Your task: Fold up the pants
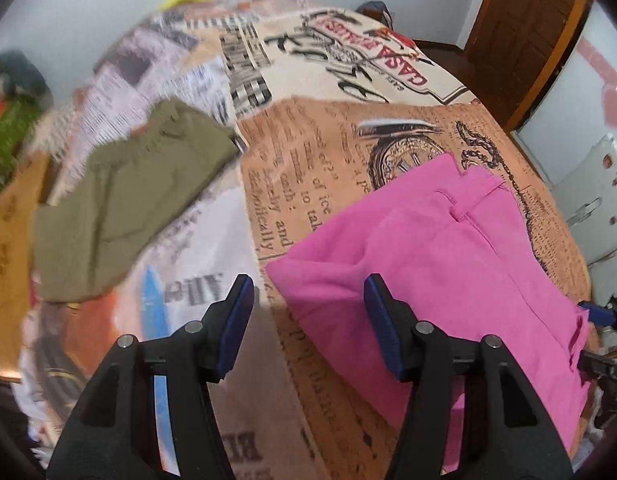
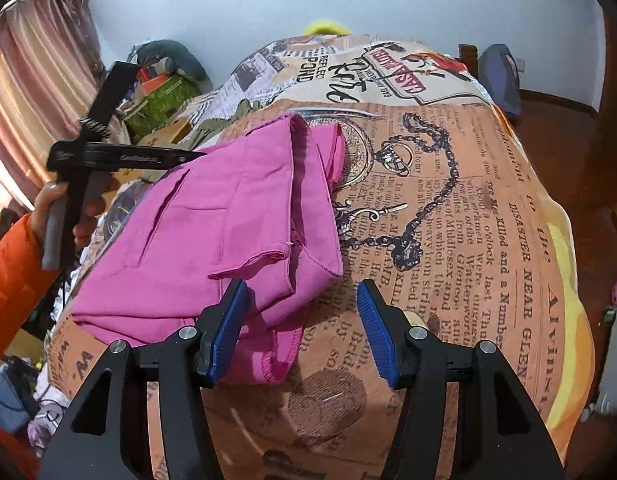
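Folded pink pants (image 1: 448, 248) lie on the newspaper-print bedcover (image 1: 308, 168). My left gripper (image 1: 308, 320) hovers open over their near left corner, and nothing is pressed between its blue pads. In the right wrist view the pink pants (image 2: 228, 220) show a pocket and a hem edge. My right gripper (image 2: 302, 320) stands open above their near right corner, one pad over the cloth and the other over the bedcover (image 2: 448, 240). A hand in an orange sleeve (image 2: 12, 272) holds the left gripper (image 2: 188, 156) at the far left edge of the pants.
Folded olive pants (image 1: 128, 200) lie left of the pink pair, with a mustard garment (image 1: 8, 240) beyond them. A green bundle (image 2: 164, 100) and clutter sit by the curtain (image 2: 28, 100). A wooden door (image 1: 520, 32) and a white cabinet (image 1: 596, 208) stand to the right.
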Tool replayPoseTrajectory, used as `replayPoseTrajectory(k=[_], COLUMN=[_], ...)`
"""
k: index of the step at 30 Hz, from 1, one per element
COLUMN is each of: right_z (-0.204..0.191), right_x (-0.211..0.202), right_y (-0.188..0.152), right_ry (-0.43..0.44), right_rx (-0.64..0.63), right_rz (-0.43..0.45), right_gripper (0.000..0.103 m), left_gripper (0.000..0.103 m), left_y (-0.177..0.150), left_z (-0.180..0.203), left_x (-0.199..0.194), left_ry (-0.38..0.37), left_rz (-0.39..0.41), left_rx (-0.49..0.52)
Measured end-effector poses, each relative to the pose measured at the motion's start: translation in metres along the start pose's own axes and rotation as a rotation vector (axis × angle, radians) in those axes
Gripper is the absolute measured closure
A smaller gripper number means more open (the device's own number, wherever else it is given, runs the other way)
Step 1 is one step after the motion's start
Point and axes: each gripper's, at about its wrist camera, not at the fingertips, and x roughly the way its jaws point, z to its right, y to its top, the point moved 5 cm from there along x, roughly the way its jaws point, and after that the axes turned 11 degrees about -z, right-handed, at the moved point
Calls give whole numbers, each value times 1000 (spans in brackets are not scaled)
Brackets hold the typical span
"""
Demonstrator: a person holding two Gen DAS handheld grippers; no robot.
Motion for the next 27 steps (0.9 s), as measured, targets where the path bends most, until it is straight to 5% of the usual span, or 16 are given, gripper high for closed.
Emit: replayPoseTrajectory(k=[5, 10, 13, 18, 27], right_z=[4, 11, 14, 16, -4], right_x=[7, 10, 8, -6, -23], right_y=[8, 16, 20, 27, 34], right_ry=[-16, -36, -61, -84, -77], right_rx=[-17, -3, -2, 1, -38], right_rz=[-10, -9, 1, 33, 79], right_gripper=[50, 50, 50, 50, 50], left_gripper=[48, 85, 90, 93, 94], left_y=[6, 8, 2, -23, -90], left_z=[-9, -8, -11, -11, -20], left_x=[14, 14, 9, -11, -55], left_ry=[-93, -47, -39, 22, -44], left_rz=[1, 31, 39, 77, 119], left_rx=[-26, -6, -22, -19, -96])
